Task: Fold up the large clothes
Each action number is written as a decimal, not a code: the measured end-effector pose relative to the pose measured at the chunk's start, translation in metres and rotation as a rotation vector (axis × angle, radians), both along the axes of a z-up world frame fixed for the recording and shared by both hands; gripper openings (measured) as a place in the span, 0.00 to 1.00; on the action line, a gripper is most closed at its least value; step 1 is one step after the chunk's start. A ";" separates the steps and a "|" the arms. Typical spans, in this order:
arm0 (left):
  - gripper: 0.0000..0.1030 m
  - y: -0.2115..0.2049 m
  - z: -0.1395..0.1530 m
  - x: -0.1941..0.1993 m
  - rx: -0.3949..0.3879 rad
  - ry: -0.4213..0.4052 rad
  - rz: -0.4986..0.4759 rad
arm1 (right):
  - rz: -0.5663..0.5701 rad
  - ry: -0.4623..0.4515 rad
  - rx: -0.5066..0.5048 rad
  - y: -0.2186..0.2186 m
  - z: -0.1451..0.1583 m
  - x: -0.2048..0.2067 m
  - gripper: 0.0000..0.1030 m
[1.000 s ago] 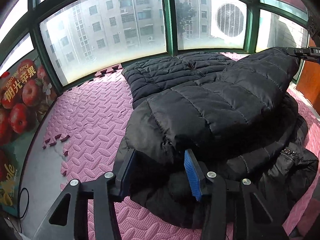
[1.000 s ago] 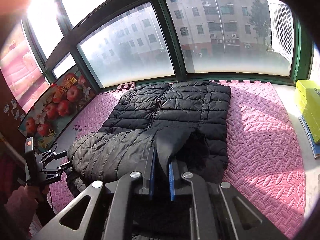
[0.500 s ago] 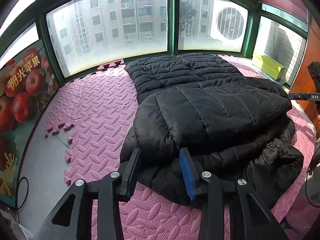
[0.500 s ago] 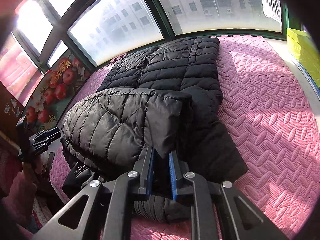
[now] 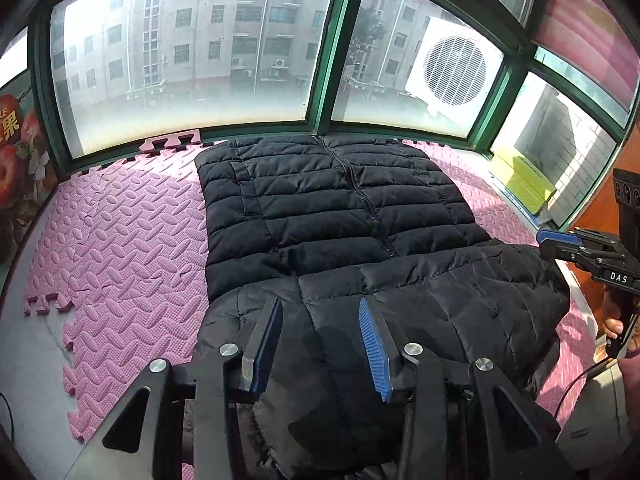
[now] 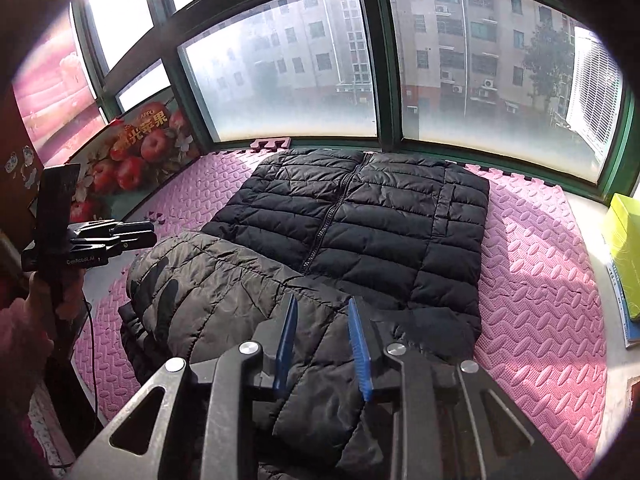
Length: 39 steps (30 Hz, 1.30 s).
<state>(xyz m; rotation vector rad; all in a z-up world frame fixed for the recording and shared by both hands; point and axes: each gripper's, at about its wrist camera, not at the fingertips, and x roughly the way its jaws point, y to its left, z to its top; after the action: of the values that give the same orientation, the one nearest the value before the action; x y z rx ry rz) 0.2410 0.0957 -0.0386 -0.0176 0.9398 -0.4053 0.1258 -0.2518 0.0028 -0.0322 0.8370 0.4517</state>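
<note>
We have the black puffer jacket (image 5: 360, 240) on the pink foam mat (image 5: 132, 240), its near part folded over beneath both tongs. Left tongs (image 5: 320, 352) hang released; right tongs (image 6: 320, 344) are opening, gripping nothing. More folds remain, we judge.

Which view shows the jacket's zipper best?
The right wrist view: the zipper runs lit and unbroken down the jacket to the folded part. The left wrist view shows it too, darker and harder to trace.
</note>
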 end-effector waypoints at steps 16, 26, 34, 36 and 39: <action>0.43 0.001 -0.071 -0.011 0.017 0.019 -0.035 | 0.053 0.122 -0.021 -0.001 -0.084 0.006 0.28; 0.43 -0.007 -0.082 -0.014 0.062 -0.001 -0.023 | 0.056 0.092 -0.067 0.002 -0.097 0.000 0.28; 0.44 -0.012 -0.080 -0.017 0.095 -0.020 -0.004 | 0.038 0.082 -0.091 0.005 -0.095 -0.003 0.28; 0.44 -0.013 -0.080 -0.019 0.104 -0.030 -0.003 | 0.032 0.074 -0.103 0.006 -0.095 -0.005 0.28; 0.45 -0.014 -0.080 -0.020 0.107 -0.037 0.001 | 0.022 0.065 -0.116 0.008 -0.095 -0.009 0.28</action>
<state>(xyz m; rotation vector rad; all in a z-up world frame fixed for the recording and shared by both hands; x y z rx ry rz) 0.2211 0.0821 -0.1190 0.0864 0.9241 -0.3528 0.1163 -0.2438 -0.0918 -0.1344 0.9270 0.4261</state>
